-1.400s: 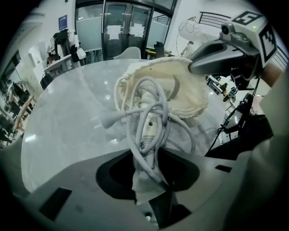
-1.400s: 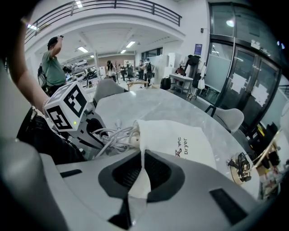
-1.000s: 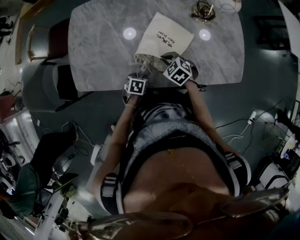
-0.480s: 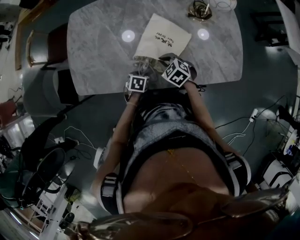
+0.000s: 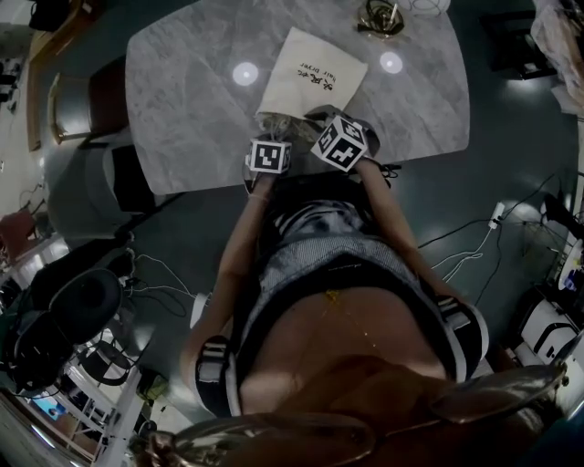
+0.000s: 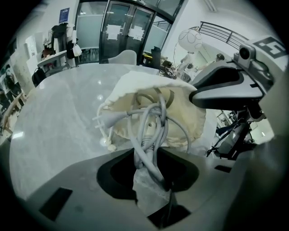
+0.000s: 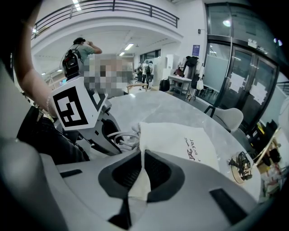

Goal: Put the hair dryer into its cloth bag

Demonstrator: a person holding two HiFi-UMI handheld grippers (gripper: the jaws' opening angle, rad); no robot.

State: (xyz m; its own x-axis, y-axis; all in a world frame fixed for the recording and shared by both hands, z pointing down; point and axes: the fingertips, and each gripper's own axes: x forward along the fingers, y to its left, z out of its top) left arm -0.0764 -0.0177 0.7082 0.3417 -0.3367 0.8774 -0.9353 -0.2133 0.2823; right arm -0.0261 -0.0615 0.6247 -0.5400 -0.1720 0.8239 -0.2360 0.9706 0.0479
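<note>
A cream cloth bag with printed lettering lies on the marble table, its mouth toward the near edge. My left gripper is at that mouth, shut on a bundle of the hair dryer's grey cord, with a scrap of pale cloth caught in it too. The plug sticks out of the bag to the left in the left gripper view. My right gripper is shut on the bag's rim and holds it up. The dryer's body is hidden inside the bag.
A gold wire ornament stands at the table's far edge. Chairs sit to the left of the table. Cables and a power strip lie on the floor at the right. People stand far off in the right gripper view.
My left gripper has edged right, closer to the right gripper and the bag's mouth, with the cord in it. The right gripper has kept still on the rim.
</note>
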